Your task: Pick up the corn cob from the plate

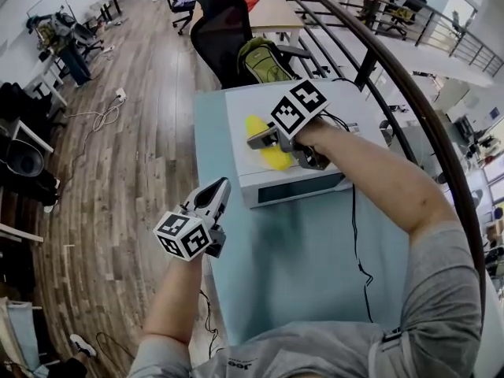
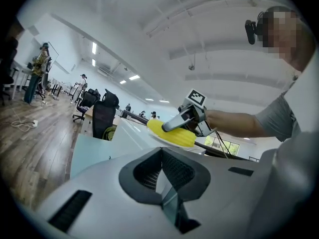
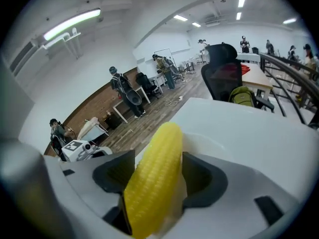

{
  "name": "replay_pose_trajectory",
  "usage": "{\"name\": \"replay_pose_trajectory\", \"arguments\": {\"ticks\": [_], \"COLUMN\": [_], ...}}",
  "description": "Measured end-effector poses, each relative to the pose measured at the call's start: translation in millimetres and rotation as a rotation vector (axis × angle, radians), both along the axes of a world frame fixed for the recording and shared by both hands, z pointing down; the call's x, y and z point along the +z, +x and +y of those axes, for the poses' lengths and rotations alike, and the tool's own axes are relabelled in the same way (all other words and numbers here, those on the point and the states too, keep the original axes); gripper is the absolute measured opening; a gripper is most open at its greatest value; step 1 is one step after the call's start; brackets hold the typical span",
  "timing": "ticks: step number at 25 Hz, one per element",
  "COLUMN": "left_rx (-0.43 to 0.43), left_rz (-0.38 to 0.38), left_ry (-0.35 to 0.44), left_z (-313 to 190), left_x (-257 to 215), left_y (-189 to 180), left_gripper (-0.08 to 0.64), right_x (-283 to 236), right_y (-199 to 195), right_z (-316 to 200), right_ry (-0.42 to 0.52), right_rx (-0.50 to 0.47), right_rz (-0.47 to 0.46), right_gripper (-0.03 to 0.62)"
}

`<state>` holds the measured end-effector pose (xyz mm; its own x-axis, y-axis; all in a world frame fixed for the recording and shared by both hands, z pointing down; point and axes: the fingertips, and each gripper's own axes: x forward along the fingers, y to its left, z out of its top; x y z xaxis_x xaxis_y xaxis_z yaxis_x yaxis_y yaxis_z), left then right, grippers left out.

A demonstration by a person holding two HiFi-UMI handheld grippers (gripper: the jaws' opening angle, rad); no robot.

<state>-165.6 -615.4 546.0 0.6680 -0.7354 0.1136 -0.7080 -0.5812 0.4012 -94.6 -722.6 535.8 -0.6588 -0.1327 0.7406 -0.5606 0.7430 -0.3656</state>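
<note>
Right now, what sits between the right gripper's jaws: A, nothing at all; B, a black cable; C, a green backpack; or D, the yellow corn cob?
D: the right gripper view shows the corn cob lying lengthwise between the jaws of the right gripper, which stand apart on either side of it.

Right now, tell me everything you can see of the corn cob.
The corn cob is bright yellow, with even rows of kernels and a blunt rounded tip. No husk shows, and its surface looks smooth and slightly glossy. It lies on its side on the white plate. The right gripper straddles it with its jaws wide apart, one on either side, not clamped on it.
</note>
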Motion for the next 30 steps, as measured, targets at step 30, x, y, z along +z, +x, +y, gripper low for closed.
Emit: {"name": "replay_pose_trajectory", "arguments": {"ticks": [30], "left_rx": [-0.045], "left_rz": [-0.003], "left_ry": [0.066], "left_z": [29.1], "left_x": [-57.1], "left_y": [-32.9], "left_gripper": [0.018], "right_x": [-76.9], "right_y": [7.8], "right_z": [1.2], "right_ry": [0.273], "right_rx": [0.022], "right_rz": [-0.089], "right_gripper": [0.242]}}
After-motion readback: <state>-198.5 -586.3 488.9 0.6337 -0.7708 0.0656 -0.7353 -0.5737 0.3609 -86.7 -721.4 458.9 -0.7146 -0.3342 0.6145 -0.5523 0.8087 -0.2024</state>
